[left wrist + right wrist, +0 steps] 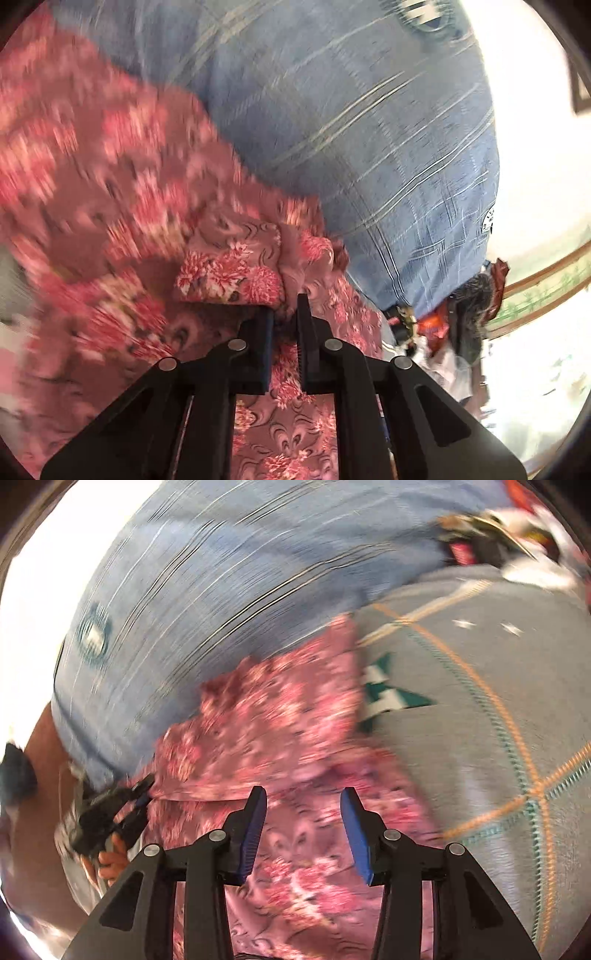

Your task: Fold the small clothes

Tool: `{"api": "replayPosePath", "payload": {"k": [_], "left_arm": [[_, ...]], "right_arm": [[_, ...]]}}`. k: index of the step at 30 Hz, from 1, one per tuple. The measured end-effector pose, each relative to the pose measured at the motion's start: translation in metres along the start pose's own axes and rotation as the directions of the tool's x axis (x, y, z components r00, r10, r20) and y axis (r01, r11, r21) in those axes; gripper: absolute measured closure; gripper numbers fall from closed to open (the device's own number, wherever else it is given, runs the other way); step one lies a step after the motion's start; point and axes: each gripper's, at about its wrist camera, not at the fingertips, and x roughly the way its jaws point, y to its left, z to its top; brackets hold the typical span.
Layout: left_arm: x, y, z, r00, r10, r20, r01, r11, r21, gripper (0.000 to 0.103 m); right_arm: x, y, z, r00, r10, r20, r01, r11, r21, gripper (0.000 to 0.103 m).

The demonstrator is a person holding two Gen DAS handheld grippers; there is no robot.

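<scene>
A pink floral garment [229, 266] lies spread on the bed, blurred on its left side. My left gripper [285, 305] is shut on a bunched fold of it at the garment's edge. In the right wrist view the same pink floral garment [280, 716] fills the middle. My right gripper [303, 805] hangs just above it, open, its blue pads [255, 823] wide apart with nothing between them. At the left of that view the left gripper [142, 786] holds the garment's corner, carried by a hand [110, 860].
A blue checked bedsheet [369, 129] covers the bed beyond the garment. A grey blanket [480, 709] with orange and teal stitching lies to the right. A pile of other clothes [465, 314] sits at the bed's edge.
</scene>
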Motion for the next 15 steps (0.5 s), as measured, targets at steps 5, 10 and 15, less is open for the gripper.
{"api": "replayPosePath", "payload": {"k": [5,10,15], "left_arm": [[-0.007,-0.005,0.001,0.998,0.054,0.039,-0.056,0.997,0.048,0.095],[0.001,0.000,-0.003,0.998,0.070,0.002,-0.070,0.997,0.039,0.094],[0.016,0.018,-0.015,0.959,0.262,-0.103,-0.255,0.964,0.080,0.090]], "right_arm": [[0.029,-0.024,0.012,0.995,0.100,-0.010,-0.097,0.981,0.165,0.058],[0.028,-0.022,0.021,0.992,0.099,0.083,-0.114,0.971,0.211,0.095],[0.028,-0.036,0.014,0.997,-0.027,0.078,0.012,0.982,0.186,0.096]]}}
